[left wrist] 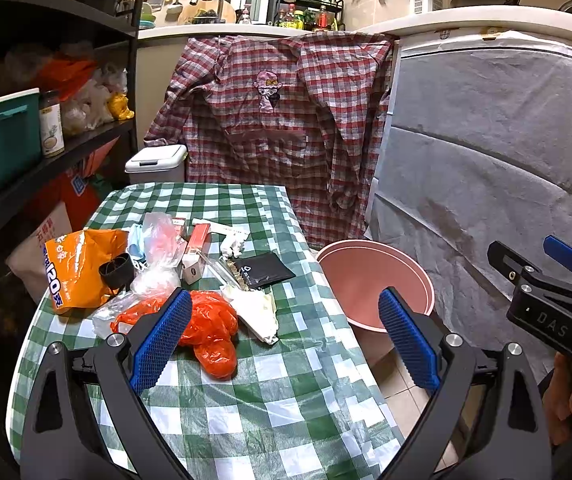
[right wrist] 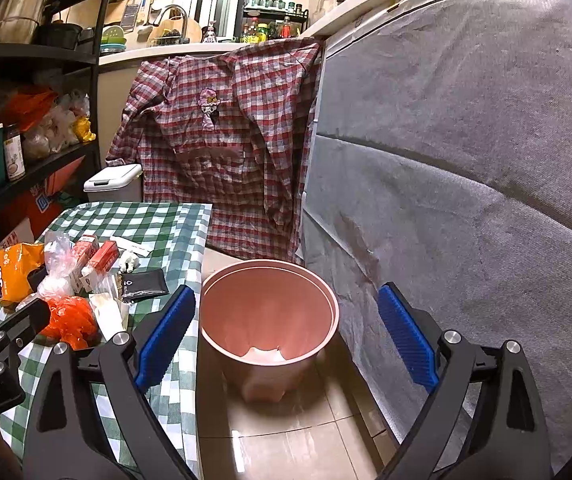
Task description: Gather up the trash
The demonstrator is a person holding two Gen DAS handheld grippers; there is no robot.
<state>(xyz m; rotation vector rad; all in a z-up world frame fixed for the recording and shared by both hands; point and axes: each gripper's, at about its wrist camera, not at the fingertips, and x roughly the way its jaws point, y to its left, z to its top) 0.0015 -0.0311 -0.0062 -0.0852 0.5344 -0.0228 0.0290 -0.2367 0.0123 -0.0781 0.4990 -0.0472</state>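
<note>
A grey cover [right wrist: 466, 168] fills the right side of the scene, and a plaid shirt [left wrist: 278, 120] hangs from the far counter edge. The tabletop [left wrist: 270, 400], under a green checked cloth, takes up the left and near part of the left wrist view. On the floor just right of it stands a pink bin [right wrist: 270, 320]; something pale lies at its bottom, but what it is cannot be told.

The trash lies in a heap on the left part of the tabletop. An orange bag [left wrist: 78, 268] sits at the far left with a clear bag [left wrist: 158, 256] beside it. A red bag [left wrist: 210, 328] lies nearest, a white wrapper [left wrist: 258, 312] touches its right side, and a black pouch [left wrist: 264, 270] and a red box [left wrist: 196, 252] lie farther back.

The left tool [left wrist: 286, 340] hangs open over the tabletop, empty, its left pad in front of the red bag. The right tool [right wrist: 284, 338] is open and empty too, held above the bin.
</note>
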